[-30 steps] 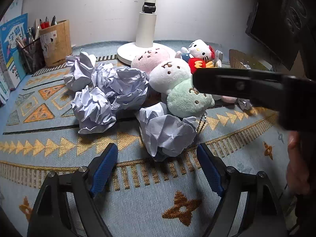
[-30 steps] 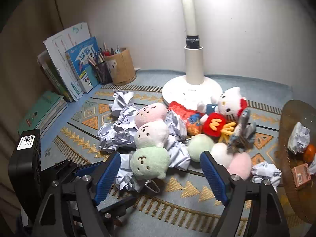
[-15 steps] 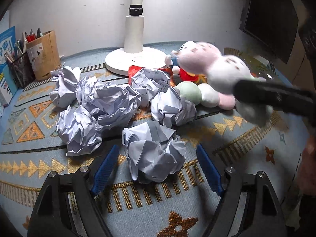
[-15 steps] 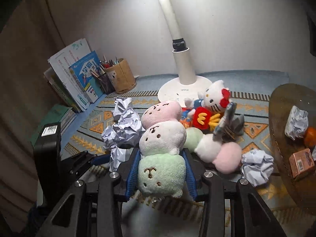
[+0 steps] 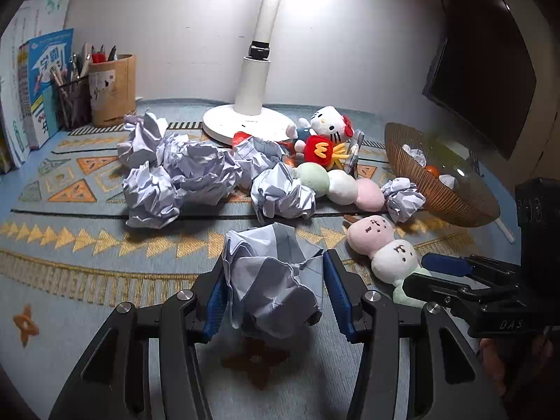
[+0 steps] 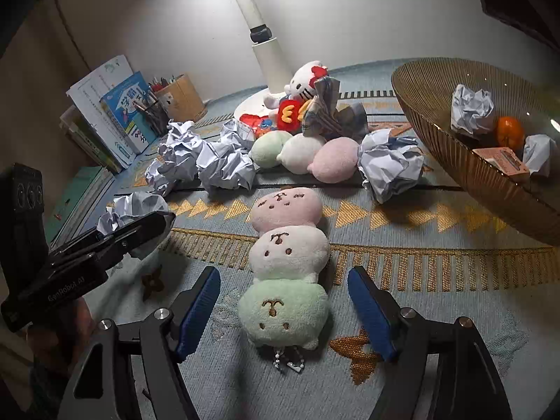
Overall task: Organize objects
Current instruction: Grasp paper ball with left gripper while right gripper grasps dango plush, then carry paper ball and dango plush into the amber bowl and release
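My left gripper point(image 5: 276, 297) is closing on a crumpled paper ball point(image 5: 273, 273); both blue pads press its sides and it hangs just above the mat. In the right wrist view that gripper point(image 6: 140, 224) shows at the left with the paper point(image 6: 136, 206) in it. A plush of pink, white and green balls point(image 6: 287, 255) lies flat on the mat. My right gripper point(image 6: 283, 311) is opening around its green end, the pads clear of it on both sides. The left wrist view shows this plush point(image 5: 385, 245) beside the right gripper point(image 5: 451, 276).
A brown ribbed bowl point(image 6: 455, 147) at the right holds paper balls, an orange and a small box. Behind lie several paper balls point(image 5: 196, 171), another three-ball plush point(image 5: 336, 182), a cat plush point(image 5: 329, 126) and the lamp base point(image 5: 245, 122). Pen holders point(image 5: 112, 87) and books stand far left.
My right gripper took the three-ball plush out of the pile, carried it toward the near right of the mat, laid it down and opened. My left gripper shut on the nearest paper ball and raised it.
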Motion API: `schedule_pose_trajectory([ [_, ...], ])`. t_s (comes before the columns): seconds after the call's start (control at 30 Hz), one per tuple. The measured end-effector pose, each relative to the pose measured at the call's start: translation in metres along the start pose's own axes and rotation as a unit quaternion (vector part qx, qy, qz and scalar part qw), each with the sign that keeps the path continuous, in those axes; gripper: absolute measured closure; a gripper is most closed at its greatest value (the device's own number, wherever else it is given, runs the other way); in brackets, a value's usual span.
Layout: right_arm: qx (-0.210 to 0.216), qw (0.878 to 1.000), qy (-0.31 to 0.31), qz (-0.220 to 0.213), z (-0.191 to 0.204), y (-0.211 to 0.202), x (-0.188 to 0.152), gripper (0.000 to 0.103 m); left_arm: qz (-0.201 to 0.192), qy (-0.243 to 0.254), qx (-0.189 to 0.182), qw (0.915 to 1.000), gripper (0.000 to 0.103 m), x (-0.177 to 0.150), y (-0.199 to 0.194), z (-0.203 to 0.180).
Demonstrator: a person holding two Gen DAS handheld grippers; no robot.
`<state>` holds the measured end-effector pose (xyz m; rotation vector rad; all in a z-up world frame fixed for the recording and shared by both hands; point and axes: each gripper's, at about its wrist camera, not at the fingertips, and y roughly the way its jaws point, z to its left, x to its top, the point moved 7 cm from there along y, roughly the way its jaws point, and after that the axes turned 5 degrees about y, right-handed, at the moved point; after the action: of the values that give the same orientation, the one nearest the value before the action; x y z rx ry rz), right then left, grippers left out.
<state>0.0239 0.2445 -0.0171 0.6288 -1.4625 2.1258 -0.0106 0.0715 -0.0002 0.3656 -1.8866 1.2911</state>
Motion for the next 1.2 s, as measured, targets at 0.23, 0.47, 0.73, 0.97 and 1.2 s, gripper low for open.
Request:
schedule_pose_trajectory([
  [0.23,-0.064,0.997,-0.044,0.0,0.012,0.014,0.003,0.027,-0.002,-0.019,0.028,0.9994,0.054,-0.005,0.0,0.011],
  [0.47,-0.113,0.991,-0.064,0.0,0.012,0.019,-0.001,0.055,-0.011,-0.039,0.013,0.9991,0.054,-0.006,-0.002,0.016],
  [0.73,-0.108,0.99,-0.081,-0.031,0.02,0.01,0.0,0.055,-0.024,-0.054,0.003,0.9982,0.054,-0.006,-0.006,0.02],
  [0.97,-0.107,0.992,-0.058,-0.016,0.01,0.014,-0.001,0.055,-0.025,-0.06,0.0,0.9979,0.054,-0.006,-0.006,0.022],
  [1.2,-0.106,0.991,-0.076,-0.017,0.017,0.014,-0.003,0.055,-0.022,-0.062,0.001,0.9978,0.054,-0.006,-0.004,0.022],
])
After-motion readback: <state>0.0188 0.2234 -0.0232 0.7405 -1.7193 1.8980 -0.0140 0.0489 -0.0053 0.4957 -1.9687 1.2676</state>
